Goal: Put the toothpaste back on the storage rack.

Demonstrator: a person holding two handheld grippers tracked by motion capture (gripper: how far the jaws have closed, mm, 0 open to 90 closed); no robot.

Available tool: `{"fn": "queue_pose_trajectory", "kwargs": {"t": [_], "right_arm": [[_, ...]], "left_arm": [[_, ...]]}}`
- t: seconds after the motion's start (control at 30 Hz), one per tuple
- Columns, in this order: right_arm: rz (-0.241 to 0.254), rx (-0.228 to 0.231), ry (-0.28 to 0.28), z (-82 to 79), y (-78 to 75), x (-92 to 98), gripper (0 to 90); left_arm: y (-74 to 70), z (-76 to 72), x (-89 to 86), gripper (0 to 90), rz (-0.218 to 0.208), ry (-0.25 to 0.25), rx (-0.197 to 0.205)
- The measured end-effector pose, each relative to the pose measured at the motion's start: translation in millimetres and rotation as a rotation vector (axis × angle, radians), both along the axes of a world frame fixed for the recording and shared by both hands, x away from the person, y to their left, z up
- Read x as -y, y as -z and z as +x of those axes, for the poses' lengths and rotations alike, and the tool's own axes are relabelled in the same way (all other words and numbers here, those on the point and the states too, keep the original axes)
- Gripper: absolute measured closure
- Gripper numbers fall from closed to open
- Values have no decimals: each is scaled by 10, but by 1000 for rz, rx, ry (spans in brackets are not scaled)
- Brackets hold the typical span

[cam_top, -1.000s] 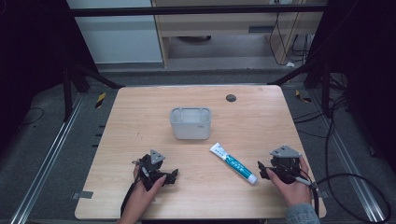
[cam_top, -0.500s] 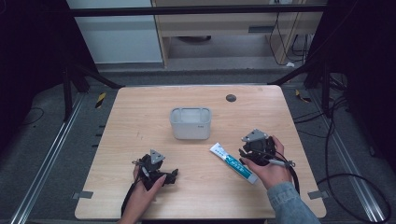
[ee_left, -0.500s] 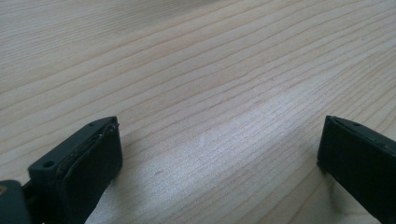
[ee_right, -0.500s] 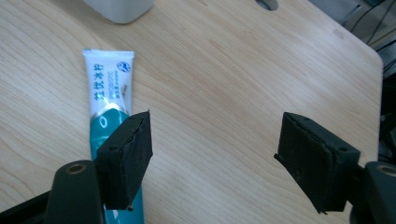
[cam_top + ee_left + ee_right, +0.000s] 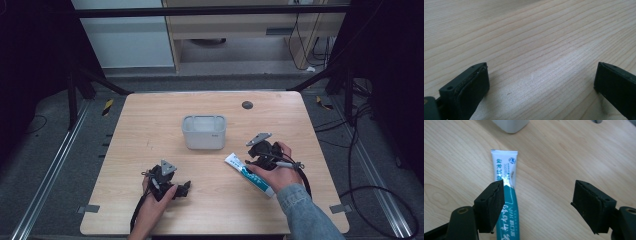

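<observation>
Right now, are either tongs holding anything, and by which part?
Nothing held. The right tongs stand open over the toothpaste tube; the left tongs are open.

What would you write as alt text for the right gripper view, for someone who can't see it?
The right gripper hovers with open jaws above a white and teal toothpaste tube lying flat on a light wooden table. The tube runs under the left jaw rather than centred in the gap, its flat crimped end pointing away toward a white container at the top edge.

Toothpaste tube (image 5: 506, 195): white Chinese characters on teal band, too blurred to read.
</observation>
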State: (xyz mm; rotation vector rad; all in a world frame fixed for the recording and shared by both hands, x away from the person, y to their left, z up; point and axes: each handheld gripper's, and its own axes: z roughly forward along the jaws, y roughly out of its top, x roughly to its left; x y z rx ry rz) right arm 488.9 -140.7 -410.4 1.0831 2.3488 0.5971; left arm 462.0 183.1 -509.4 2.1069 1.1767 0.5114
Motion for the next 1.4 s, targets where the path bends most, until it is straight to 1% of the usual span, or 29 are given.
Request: {"fn": "queue_pose_trajectory", "kwargs": {"t": [0.03, 0.17, 0.23, 0.27, 0.3, 0.37, 0.43, 0.5, 0.67, 0.7, 0.73, 0.77, 0.83, 0.87, 1.1, 1.17, 1.2, 1.23, 1.27, 1.3, 1.4], "right_arm": [[3, -18, -6, 6, 16, -21, 273], [14, -42, -15, 18, 56, -57, 305], [32, -63, -24, 11, 83, -82, 337], [32, -63, -24, 11, 83, -82, 337], [44, -74, -27, 4, 98, -84, 342], [42, -82, -27, 0, 111, -86, 345], [29, -88, -35, 1, 142, -85, 350], [32, -102, -38, 8, 173, -75, 360], [34, -120, -35, 45, 213, -57, 371], [36, -133, -36, 62, 226, -62, 388], [36, -133, -36, 62, 226, -62, 388], [41, -146, -42, 69, 236, -72, 393], [41, -150, -44, 71, 240, -75, 391], [38, -162, -46, 77, 253, -83, 384], [46, -182, -47, 113, 293, -92, 388], [55, -202, -40, 151, 322, -92, 405], [55, -202, -40, 151, 322, -92, 405], [57, -220, -40, 179, 343, -91, 420], [57, -220, -40, 179, 343, -91, 420], [64, -235, -39, 194, 360, -94, 431], [68, -245, -37, 203, 375, -105, 434]], "left_arm": [[0, 0, 0, 0, 0, 0, 0], [0, 1, -1, 0, 0, 2, 0], [1, -1, -1, 0, 0, 1, 0], [1, -1, -1, 0, 0, 1, 0], [1, -1, 0, 0, 0, 1, 0], [0, -1, 0, 0, 0, 1, 0], [1, -1, 0, 0, -1, 1, 0], [1, 1, 1, 0, 0, 1, 1], [1, 5, 2, 0, 0, 3, 0], [1, 5, 2, 0, 0, 3, 1], [1, 5, 2, 0, 0, 3, 1], [1, 5, 2, 0, 0, 3, 1], [1, 5, 2, 0, -1, 3, 1], [1, 5, 2, 0, 0, 3, 0], [1, 7, 4, 0, -1, 3, 0], [1, 8, 5, 0, -1, 3, 1], [1, 8, 5, 0, -1, 3, 1], [1, 9, 5, 0, 0, 4, 1], [1, 9, 5, 0, 0, 4, 1], [1, 9, 5, 0, 0, 4, 1], [1, 9, 5, 0, 0, 4, 1]]}}
